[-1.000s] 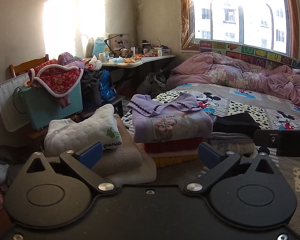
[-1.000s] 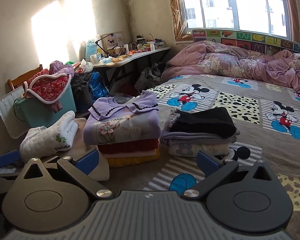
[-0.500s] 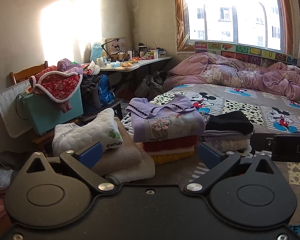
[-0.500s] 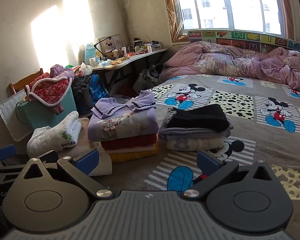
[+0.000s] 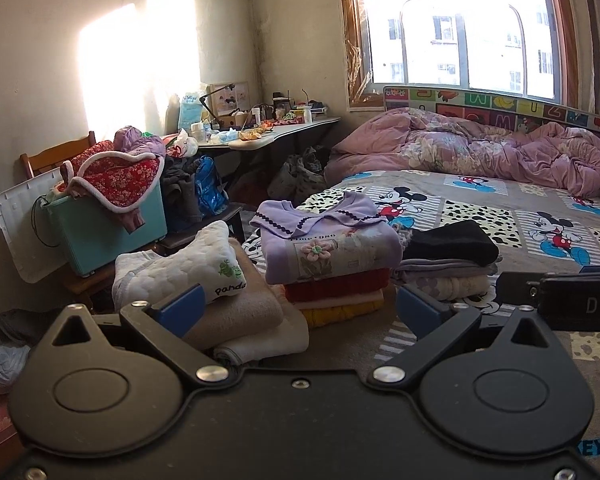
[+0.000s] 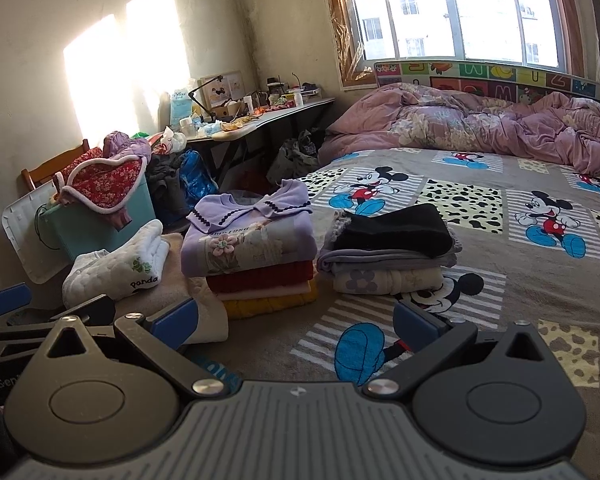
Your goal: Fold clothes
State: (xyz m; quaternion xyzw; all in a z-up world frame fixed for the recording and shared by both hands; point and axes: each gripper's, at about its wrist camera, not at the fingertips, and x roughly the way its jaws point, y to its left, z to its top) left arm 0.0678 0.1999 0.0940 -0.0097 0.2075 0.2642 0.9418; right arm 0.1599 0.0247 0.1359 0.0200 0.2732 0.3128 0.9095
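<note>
Both the left gripper and right gripper were spread wide, holding nothing. The folded lilac flower-print sweater topped the middle stack on the grey cartoon-mouse bedspread, collar pointing away, long axis left-right.

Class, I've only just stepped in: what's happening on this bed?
Nothing is being handled. The left gripper and right gripper hang open and empty above the cartoon-mouse bedspread. Three folded stacks sit ahead: a white quilted "panda" garment, a lilac flower-print sweater and a black folded garment on top.
</note>
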